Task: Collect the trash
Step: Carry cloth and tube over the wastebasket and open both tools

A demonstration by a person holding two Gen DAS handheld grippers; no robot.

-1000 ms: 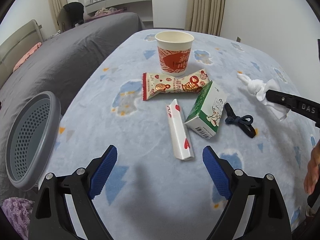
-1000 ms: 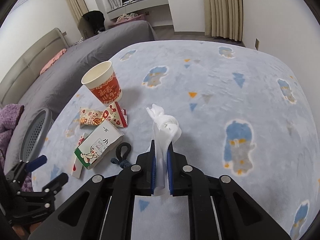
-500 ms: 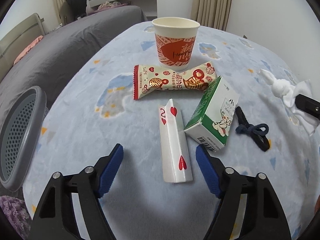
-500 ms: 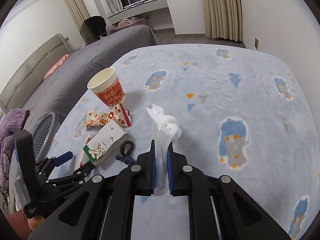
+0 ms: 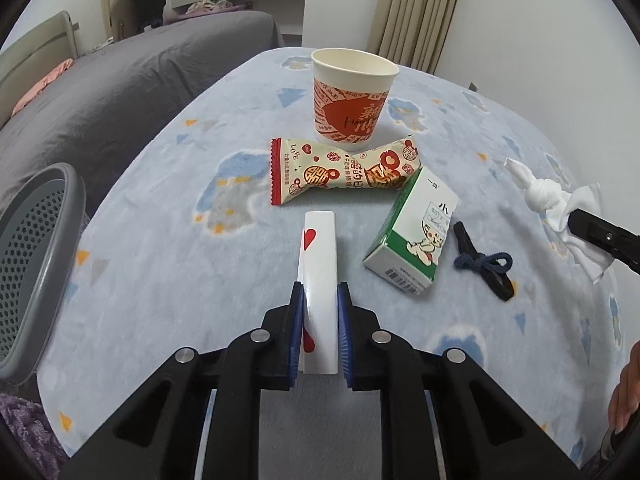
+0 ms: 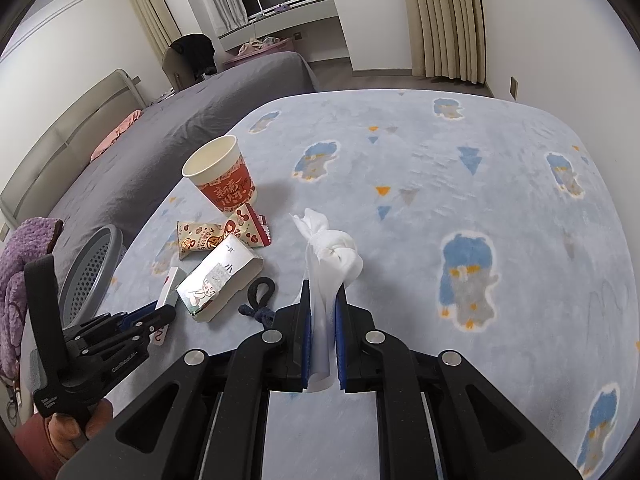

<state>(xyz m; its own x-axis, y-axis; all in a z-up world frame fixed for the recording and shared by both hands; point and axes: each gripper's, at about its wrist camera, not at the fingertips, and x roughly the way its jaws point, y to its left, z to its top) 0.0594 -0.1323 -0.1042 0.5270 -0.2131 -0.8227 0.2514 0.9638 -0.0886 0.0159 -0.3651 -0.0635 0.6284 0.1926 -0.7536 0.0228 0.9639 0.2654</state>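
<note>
The folded playing card [image 5: 319, 248] is clamped at its near end between the pads of the left gripper [image 5: 319, 308], lying on the blue blanket [image 5: 160, 248]. The knotted tissue [image 6: 334, 252] is gripped by the right gripper [image 6: 323, 312]. The grey basket [image 5: 36, 264] is positioned at the left.

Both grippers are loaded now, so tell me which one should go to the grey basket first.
Left. The left gripper is shut on the folded card, and the basket sits on its side. The right gripper, holding the knotted tissue, would probably have to cross over.
</note>
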